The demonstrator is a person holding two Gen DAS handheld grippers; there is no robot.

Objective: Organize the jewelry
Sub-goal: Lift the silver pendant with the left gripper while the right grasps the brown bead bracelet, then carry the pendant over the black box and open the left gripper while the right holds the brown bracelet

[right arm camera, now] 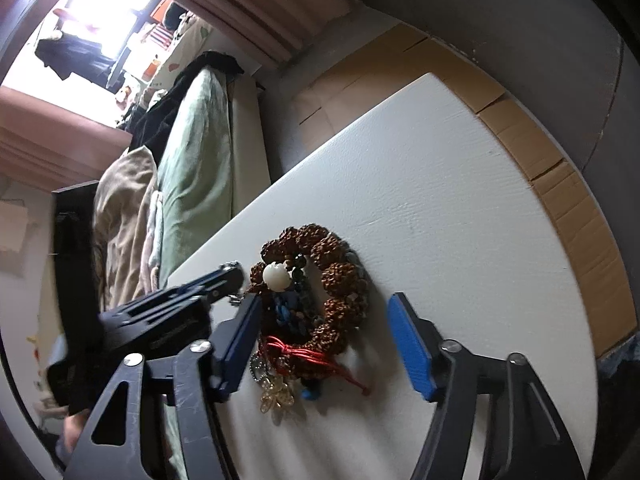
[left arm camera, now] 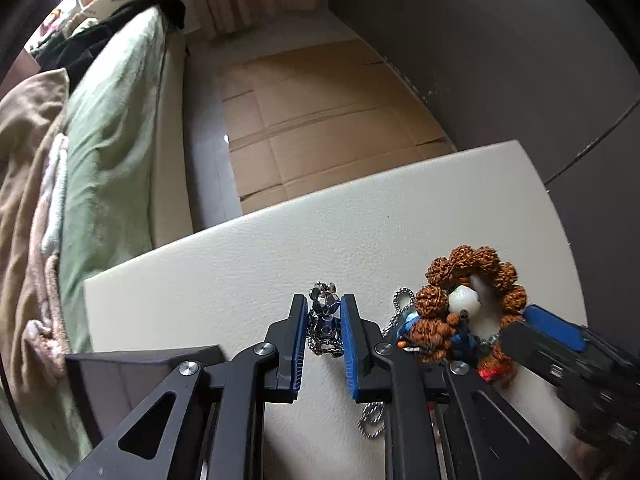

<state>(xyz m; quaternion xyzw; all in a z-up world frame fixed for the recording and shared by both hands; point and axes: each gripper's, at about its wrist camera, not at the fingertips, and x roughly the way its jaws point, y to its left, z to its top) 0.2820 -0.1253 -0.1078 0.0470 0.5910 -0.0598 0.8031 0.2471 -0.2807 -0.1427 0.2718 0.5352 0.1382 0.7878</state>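
The left gripper (left arm camera: 324, 320) is down on the white table (left arm camera: 240, 264), its blue-padded fingers (left arm camera: 347, 344) closed in around a little faceted bear pendant (left arm camera: 325, 304) and the bunched chain (left arm camera: 324, 342) beneath it. From the left wrist view the pads sit tight against both sides of the charm, so I'd call that a pinch, though whether it has left the surface I can't tell.

Over on the other side, the right gripper (right arm camera: 328, 344) hovers with its fingers spread wide, straddling the brown seed-bead bracelet (right arm camera: 340, 280). Nothing is held there; one finger (right arm camera: 412, 344) stands apart from the beads, while the other is just beside the tangle.

And a tangle it is: inside and under that bracelet ring I can see a white carved bead (right arm camera: 276, 276), blue stones (right arm camera: 286, 308), a red cord (right arm camera: 304, 354), a ball chain (left arm camera: 400, 304) trailing out, and a pale flower-shaped charm (right arm camera: 276, 396) at the near edge. All of it lies heaped in one spot near the table's near side.

So how far along? Early, by my reading. No tray, box or sorted row appears in either view, and the rest of the tabletop holds no separated pieces. The bear pendant looks like the first piece being drawn out; the whole pile remains to sort.
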